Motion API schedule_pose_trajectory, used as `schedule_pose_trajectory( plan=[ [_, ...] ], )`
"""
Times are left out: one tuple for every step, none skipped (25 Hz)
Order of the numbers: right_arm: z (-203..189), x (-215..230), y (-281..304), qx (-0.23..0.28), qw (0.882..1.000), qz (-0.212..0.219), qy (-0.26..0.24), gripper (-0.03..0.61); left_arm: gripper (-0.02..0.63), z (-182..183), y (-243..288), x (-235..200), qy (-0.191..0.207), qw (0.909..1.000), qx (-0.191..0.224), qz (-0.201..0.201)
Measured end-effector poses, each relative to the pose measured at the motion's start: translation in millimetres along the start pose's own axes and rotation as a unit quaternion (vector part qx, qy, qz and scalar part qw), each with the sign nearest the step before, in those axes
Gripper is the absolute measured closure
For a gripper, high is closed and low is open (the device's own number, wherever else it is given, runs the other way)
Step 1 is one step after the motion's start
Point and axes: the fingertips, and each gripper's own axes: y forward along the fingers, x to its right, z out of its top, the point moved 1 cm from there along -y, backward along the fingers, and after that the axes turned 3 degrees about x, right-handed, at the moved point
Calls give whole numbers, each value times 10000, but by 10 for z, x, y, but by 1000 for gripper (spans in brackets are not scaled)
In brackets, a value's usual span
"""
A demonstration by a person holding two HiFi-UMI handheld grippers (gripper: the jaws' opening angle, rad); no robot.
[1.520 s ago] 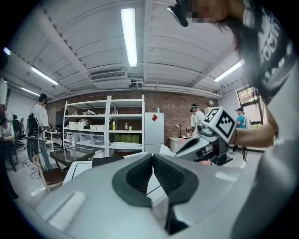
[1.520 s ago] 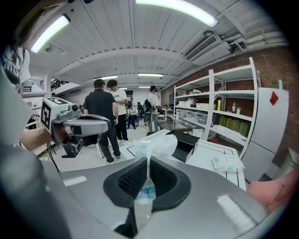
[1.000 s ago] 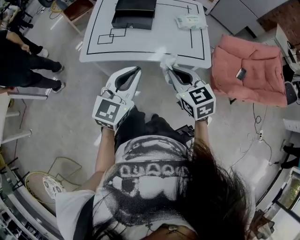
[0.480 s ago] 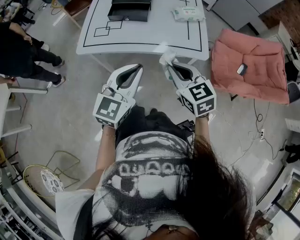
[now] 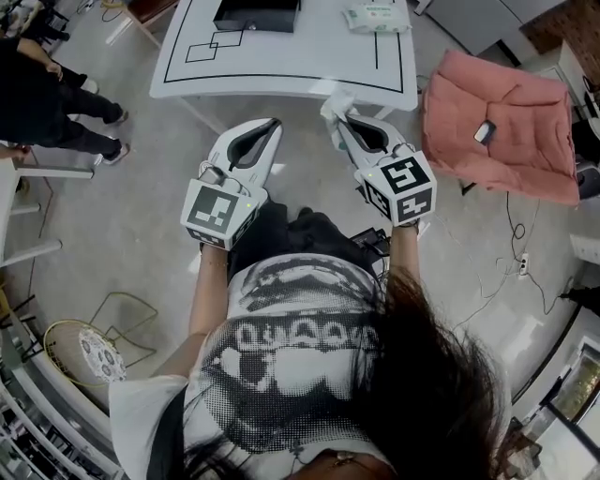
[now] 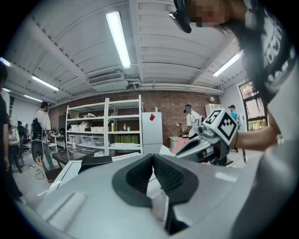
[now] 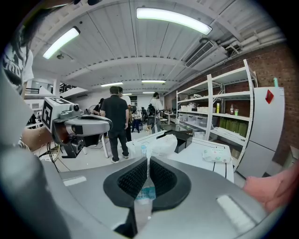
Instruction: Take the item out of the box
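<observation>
A clear plastic packet (image 7: pixel 161 144) (blue label at its lower end) is clamped between the jaws of the right gripper (image 7: pixel 148 163), near the white table's (image 5: pixel 300 61) front edge and well apart from the black box (image 5: pixel 256 14). The jaws of the left gripper (image 6: pixel 153 158) are pressed together, with nothing between them.

I'm looking into a lab-like workshop: brick wall (image 6: pixel 174 105), metal shelving (image 6: pixel 105 127), fluorescent ceiling tubes (image 6: pixel 117 38), a white tabletop (image 5: pixel 292 62) marked with black lines, cables (image 5: pixel 509 225) across the floor (image 5: pixel 122 234).
</observation>
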Motion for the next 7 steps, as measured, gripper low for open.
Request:
schedule_pose_trajectory(
  plan=[
    [-8, -1, 2, -9, 10000, 10, 1, 557, 614, 1, -6, 6, 7, 10000, -7, -4],
    [-14, 2, 3, -13, 10000, 12, -6, 557, 614, 6, -9, 7, 18, 10000, -5, -5],
    [-17, 8, 5, -10, 10000, 8, -17, 557, 614, 10, -10, 6, 29, 10000, 3, -1],
    [-20, 16, 4, -1, 10000, 1, -30, 557, 614, 11, -10, 4, 39, 10000, 12, 9],
    [-23, 23, 4, 11, 10000, -7, -40, 557, 614, 10, -10, 2, 47, 10000, 20, 22],
    [-27, 31, 3, 24, 10000, -15, -49, 557, 614, 6, -11, 0, 53, 10000, 25, 36],
    [-32, 38, 2, 37, 10000, -22, -57, 557, 614, 2, -12, -2, 59, 10000, 29, 52]
  ],
)
